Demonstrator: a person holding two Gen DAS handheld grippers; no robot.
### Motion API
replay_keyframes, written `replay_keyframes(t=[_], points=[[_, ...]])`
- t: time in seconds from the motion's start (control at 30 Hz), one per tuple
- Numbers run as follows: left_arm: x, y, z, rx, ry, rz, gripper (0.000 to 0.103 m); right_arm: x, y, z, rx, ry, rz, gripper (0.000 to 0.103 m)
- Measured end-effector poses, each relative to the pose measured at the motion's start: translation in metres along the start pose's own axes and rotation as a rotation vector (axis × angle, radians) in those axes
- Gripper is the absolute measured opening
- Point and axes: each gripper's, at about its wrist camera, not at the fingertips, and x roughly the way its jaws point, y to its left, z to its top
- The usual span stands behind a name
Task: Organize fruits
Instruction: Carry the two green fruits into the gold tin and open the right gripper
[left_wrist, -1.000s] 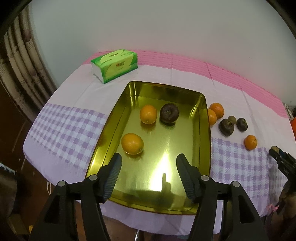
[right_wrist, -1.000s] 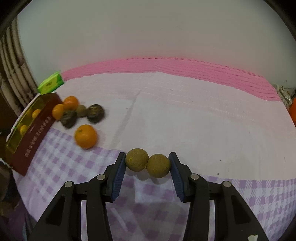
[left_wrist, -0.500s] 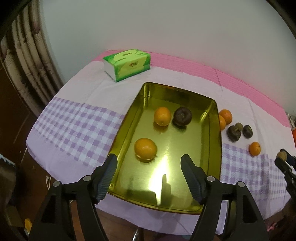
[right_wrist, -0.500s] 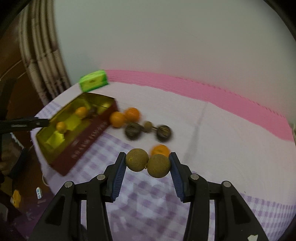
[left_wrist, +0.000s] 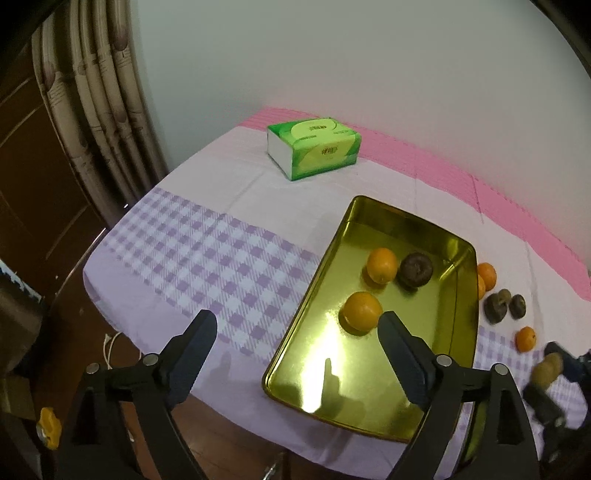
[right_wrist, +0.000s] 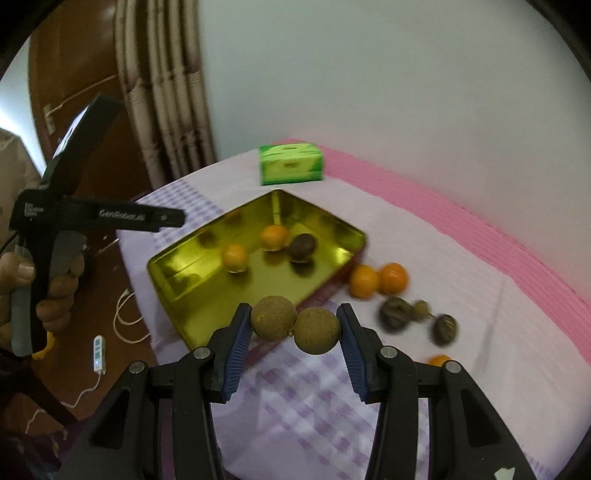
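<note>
Two brown fruits on their way to the gold tray

The left gripper (left_wrist: 297, 345) hangs empty over the tablecloth (left_wrist: 207, 258), jaws opening wide; the gold tray (right_wrist: 173, 275) holds two oranges and a dark fruit. The right gripper (right_wrist: 294, 326) pinches two brown fruits (right_wrist: 295, 323) side by side above the tray's near wall. They look light, firm and rough-skinned, but a pair squeezed end to end could easily pop loose.

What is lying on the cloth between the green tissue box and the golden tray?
Nothing: between the tissue box and the golden tray, the left wrist view shows only bare tablecloth.
</note>
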Motion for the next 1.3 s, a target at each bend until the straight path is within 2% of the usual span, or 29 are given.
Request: replay_keyframes(t=[0.23, 0.4, 0.5, 0.73, 1.03, 1.3], points=[[-0.008, -0.004, 0.003, 0.023, -0.015, -0.001, 0.097, 0.037, 0.025, 0.018, -0.034, 0.041, 0.079, 0.044], [-0.008, 0.007, 0.011, -0.032, 0.022, -0.046, 0.098, 0.069, 0.034, 0.024, -0.015, 0.088, 0.132, 0.044], [-0.009, 0.013, 0.013, -0.064, 0.018, -0.055, 0.098, 0.086, 0.039, 0.024, -0.001, 0.123, 0.158, 0.044], [-0.005, 0.023, 0.013, -0.077, -0.024, 0.046, 0.098, 0.121, 0.058, 0.027, 0.021, 0.193, 0.205, 0.044], [0.002, 0.038, 0.012, -0.128, -0.016, 0.078, 0.098, 0.152, 0.075, 0.031, 0.053, 0.255, 0.233, 0.044], [-0.003, 0.025, 0.012, -0.07, -0.06, 0.15, 0.098, 0.163, 0.074, 0.029, 0.107, 0.275, 0.267, 0.045]])
